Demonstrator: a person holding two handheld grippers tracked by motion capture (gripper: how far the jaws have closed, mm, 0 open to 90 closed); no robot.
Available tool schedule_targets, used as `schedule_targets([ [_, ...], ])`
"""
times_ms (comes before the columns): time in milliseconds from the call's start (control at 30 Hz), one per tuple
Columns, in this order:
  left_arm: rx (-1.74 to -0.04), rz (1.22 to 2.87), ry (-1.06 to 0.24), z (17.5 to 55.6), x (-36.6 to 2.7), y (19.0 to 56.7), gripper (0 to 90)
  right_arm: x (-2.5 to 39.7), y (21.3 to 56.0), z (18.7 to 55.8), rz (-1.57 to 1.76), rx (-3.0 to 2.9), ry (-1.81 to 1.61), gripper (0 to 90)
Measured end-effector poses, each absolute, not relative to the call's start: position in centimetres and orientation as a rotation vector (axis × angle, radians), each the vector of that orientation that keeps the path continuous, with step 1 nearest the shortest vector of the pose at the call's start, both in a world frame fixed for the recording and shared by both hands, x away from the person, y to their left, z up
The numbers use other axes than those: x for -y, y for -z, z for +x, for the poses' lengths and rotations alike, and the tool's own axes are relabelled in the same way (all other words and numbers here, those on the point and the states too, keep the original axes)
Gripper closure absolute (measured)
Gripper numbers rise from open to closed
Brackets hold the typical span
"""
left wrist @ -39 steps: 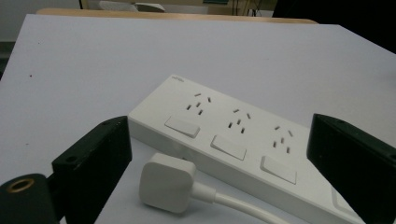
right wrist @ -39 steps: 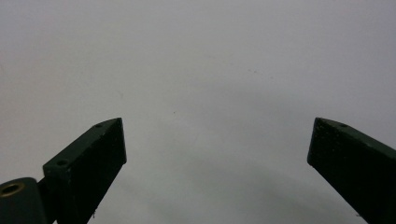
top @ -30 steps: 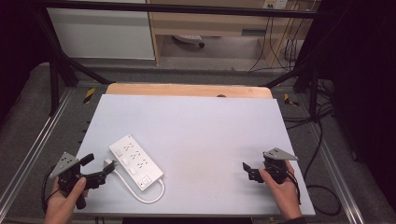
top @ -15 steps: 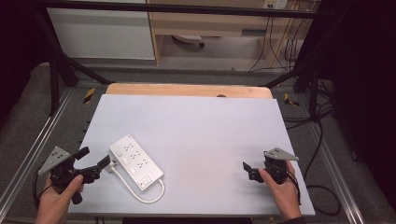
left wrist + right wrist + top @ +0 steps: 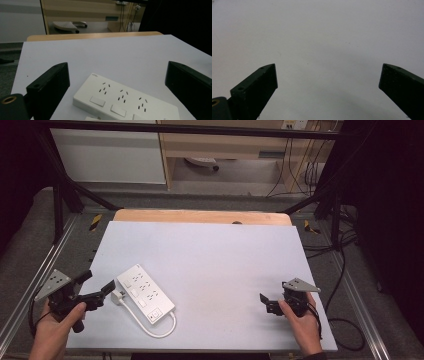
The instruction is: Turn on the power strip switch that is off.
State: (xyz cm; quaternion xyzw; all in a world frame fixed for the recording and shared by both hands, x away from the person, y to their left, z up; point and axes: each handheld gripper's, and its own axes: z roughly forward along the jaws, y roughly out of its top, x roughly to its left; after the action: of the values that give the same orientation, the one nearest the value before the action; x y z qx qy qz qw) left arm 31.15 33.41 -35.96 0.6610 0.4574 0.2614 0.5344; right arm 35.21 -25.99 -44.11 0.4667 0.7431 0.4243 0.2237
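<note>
Left gripper (image 5: 97, 292), jaws wide, sits just beside the plug (image 5: 118, 296) of the power strip (image 5: 146, 293) at the table's (image 5: 225, 255) near-left; best to square up before closing; right gripper (image 5: 267, 303) rests open, well apart.

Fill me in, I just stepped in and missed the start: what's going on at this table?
A person sits at a pale table with a two-jaw gripper in each hand. The left gripper, jaws open, is beside a white power strip, close to its plug and looped cord, holding nothing. The right gripper rests open over bare tabletop at the near right. Nothing has been grasped yet.
</note>
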Motion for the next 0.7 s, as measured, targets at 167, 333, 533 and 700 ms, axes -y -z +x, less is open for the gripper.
schedule_targets([
  [167, -1.076, 1.570, -0.647, 31.3, -33.4, 35.8, 6.4, 26.0, 44.1, 35.2, 1.287, -2.051, -1.173, 2.3],
  [333, -1.070, 1.572, -0.652, 31.7, -33.3, 35.7, 6.4, 26.0, 44.1, 35.2, 1.284, -2.051, -1.169, 2.3],
  [533, -1.066, 1.575, -0.655, 32.4, -33.1, 35.4, 6.4, 26.1, 44.1, 35.3, 1.282, -2.046, -1.170, 2.4],
  [700, -1.057, 1.586, -0.651, 32.8, -32.8, 35.3, 6.5, 26.1, 44.1, 35.2, 1.283, -2.047, -1.170, 2.3],
])
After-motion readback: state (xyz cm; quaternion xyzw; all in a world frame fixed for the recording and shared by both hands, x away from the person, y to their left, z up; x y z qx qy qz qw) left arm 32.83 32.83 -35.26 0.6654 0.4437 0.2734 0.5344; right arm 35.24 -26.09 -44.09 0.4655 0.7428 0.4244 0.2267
